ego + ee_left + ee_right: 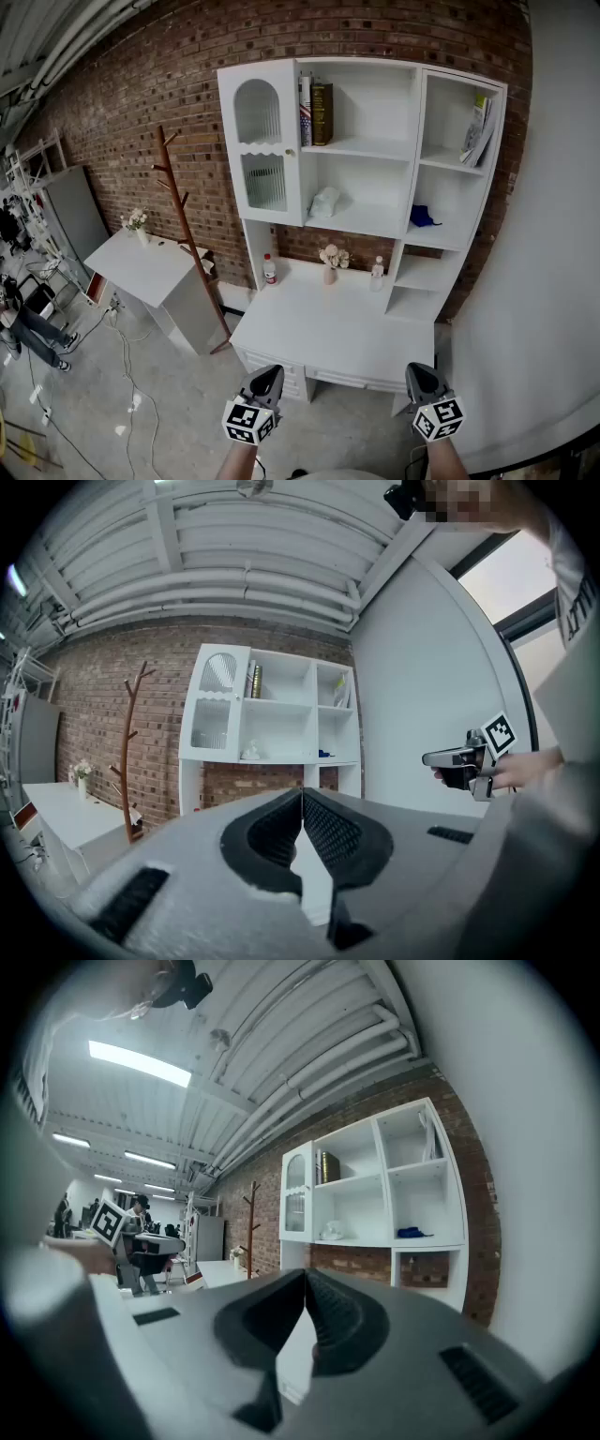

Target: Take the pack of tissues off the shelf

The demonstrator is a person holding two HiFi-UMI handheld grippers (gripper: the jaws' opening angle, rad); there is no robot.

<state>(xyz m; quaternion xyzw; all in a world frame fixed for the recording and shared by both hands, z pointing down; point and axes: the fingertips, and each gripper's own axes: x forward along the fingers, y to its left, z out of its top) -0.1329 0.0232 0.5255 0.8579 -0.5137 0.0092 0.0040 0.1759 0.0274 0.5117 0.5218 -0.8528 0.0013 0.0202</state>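
Note:
The pack of tissues [324, 202] is a pale, crumpled bundle on the middle shelf of a white shelf-and-desk unit [361, 217], just right of the glass-door cabinet. It shows small and far off in the left gripper view [251, 753] and in the right gripper view [332, 1233]. My left gripper [267, 375] [302, 794] and right gripper [419, 373] [306, 1274] hang low at the frame's bottom, well short of the desk. On both, the jaws meet with nothing between them.
Books [317, 112] stand on the top shelf and a blue cloth [424, 217] lies one bay right of the tissues. Two bottles [270, 270] [377, 274] and a small vase [332, 260] stand on the desk. A wooden coat rack [187, 234] and white table [150, 267] stand left.

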